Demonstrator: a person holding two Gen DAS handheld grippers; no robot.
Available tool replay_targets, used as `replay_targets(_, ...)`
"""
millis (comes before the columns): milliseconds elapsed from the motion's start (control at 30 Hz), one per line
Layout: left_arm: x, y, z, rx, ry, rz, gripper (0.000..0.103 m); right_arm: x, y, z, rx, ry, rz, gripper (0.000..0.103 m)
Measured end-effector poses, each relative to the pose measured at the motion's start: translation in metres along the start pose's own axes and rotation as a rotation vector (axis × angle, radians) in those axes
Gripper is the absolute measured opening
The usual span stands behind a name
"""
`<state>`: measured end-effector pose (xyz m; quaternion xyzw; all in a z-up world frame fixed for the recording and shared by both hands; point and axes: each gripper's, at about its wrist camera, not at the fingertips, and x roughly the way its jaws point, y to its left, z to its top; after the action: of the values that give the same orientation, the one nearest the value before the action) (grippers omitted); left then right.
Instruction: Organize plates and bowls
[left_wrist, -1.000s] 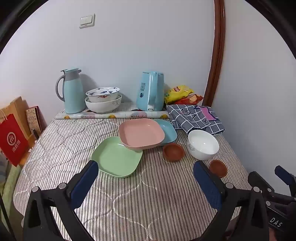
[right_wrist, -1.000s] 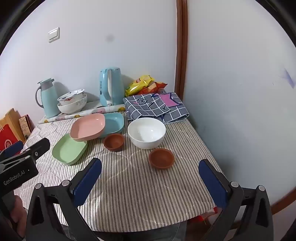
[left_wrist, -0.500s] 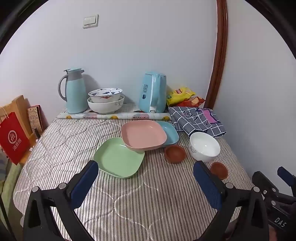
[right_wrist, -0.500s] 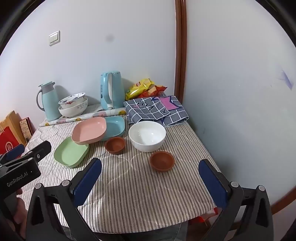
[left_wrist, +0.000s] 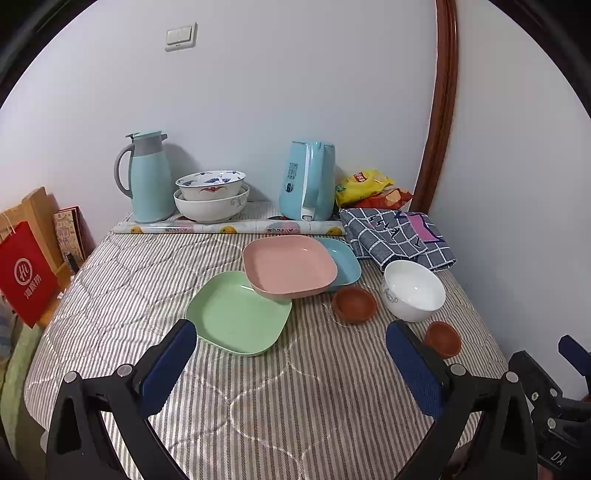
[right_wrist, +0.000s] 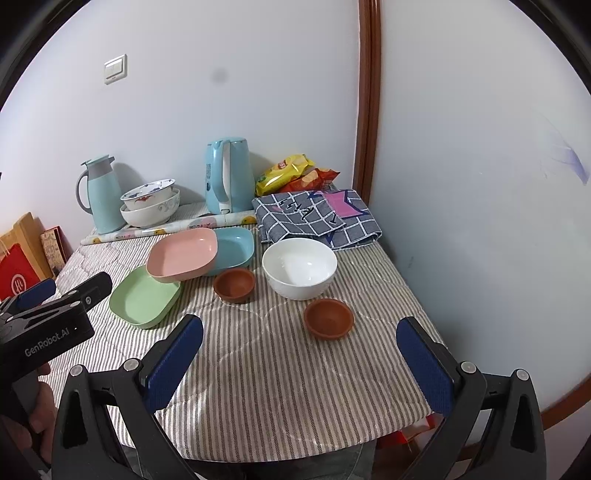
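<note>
A pink plate (left_wrist: 290, 266) rests tilted on a green plate (left_wrist: 238, 313) and a blue plate (left_wrist: 345, 260). A white bowl (left_wrist: 413, 290) stands right of them, with two small brown bowls (left_wrist: 354, 304) (left_wrist: 442, 338) near it. The right wrist view shows the pink plate (right_wrist: 183, 254), green plate (right_wrist: 144, 297), blue plate (right_wrist: 234, 247), white bowl (right_wrist: 299, 267) and brown bowls (right_wrist: 234, 284) (right_wrist: 328, 317). My left gripper (left_wrist: 291, 363) is open and empty, short of the green plate. My right gripper (right_wrist: 299, 360) is open and empty, short of the nearer brown bowl.
At the back stand a teal jug (left_wrist: 149, 177), two stacked patterned bowls (left_wrist: 211, 194), a blue kettle (left_wrist: 308, 184), snack bags (left_wrist: 369, 186) and a folded checked cloth (left_wrist: 397, 234). A wall bounds the table's right side. A red bag (left_wrist: 24, 271) stands left.
Both grippers have drawn back and risen slightly, so the dishes look a little farther. Nothing on the table has moved.
</note>
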<state>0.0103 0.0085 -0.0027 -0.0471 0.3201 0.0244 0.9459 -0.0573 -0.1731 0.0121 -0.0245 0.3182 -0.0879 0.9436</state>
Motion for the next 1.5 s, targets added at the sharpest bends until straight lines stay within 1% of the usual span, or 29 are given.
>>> replay_targets(267,-0.001,-0.005,0.001,0.011,-0.019,-0.017,0.103,0.0,0.002,-0.002,0.003,0.001,0.006,0.103)
replay_targets(800,0.007,-0.01,-0.005,0.02,0.002,-0.015,0.103,-0.005,0.001,-0.006,0.021,-0.005,0.019,0.103)
replay_targets(1000,0.008,-0.009,-0.006,0.019,0.007,-0.015,0.103,-0.002,0.001,-0.007,0.018,0.002,0.019,0.103)
replay_targets(1500,0.007,-0.01,-0.008,0.023,0.009,-0.016,0.103,-0.004,0.004,-0.011,0.008,-0.014,0.027,0.103)
